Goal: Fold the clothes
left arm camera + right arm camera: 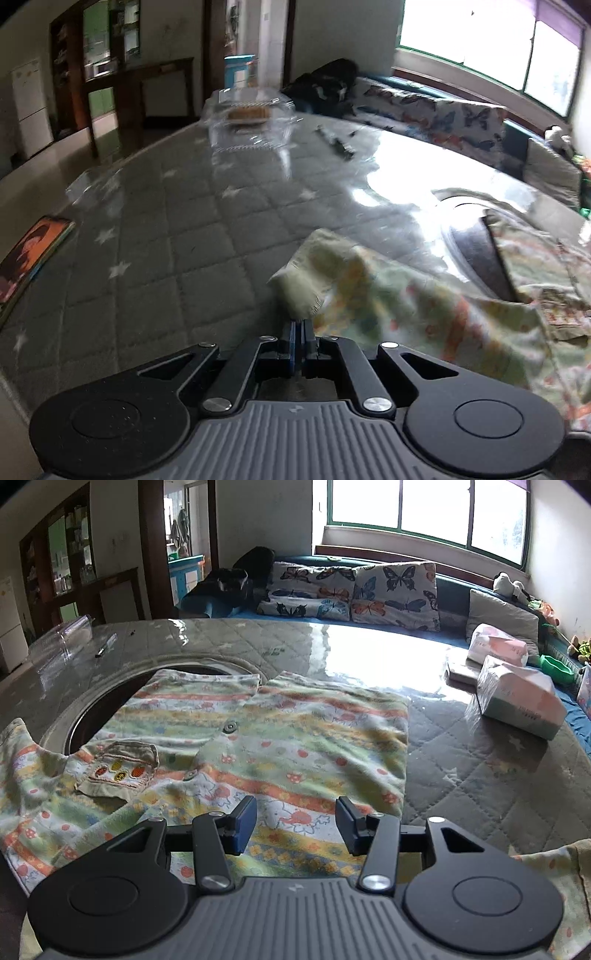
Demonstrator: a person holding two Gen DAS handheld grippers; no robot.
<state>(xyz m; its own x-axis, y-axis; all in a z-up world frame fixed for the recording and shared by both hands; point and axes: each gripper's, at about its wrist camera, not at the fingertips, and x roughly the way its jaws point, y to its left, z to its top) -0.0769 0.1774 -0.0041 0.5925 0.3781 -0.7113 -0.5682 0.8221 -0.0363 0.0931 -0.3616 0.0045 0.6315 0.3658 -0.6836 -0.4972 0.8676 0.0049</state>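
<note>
A: Shirt (258,738) first: where does it lie, and what is it made of?

B: Soft printed cotton, striped in green, orange and yellow with small red shapes. It lies spread flat on the worktop (461,760), front up, with round buttons down the middle and a stitched patch pocket (118,771) on one side. Its far hem partly covers a round dark opening (110,701) with a metal rim, set into the worktop.

A: And the nearest claw?

B: The right claw (295,821) hangs just above the shirt's near part, its blue-padded jaws standing about halfway apart with nothing between them.

A: The left one?

B: The left claw (300,325) is pinched fully closed on a pale, rounded cuff of the shirt, and the fabric runs from it in a loose, blurred fold to the shirt's body.

A: What is the worktop like beyond the shirt?

B: Grey quilted cloth sewn in diamonds with white stars, under a glossy clear sheet that glares in the window light. Right of the shirt sit two soft wrapped tissue packs (517,701). Past its far left corner lies a thin dark pen (105,648), and beyond that a clear ridged plastic box (62,642).

A: Farther still?

B: Behind the worktop, a blue couch (454,594) carries butterfly-print cushions (354,594) beneath a green-framed window (428,513).
</note>
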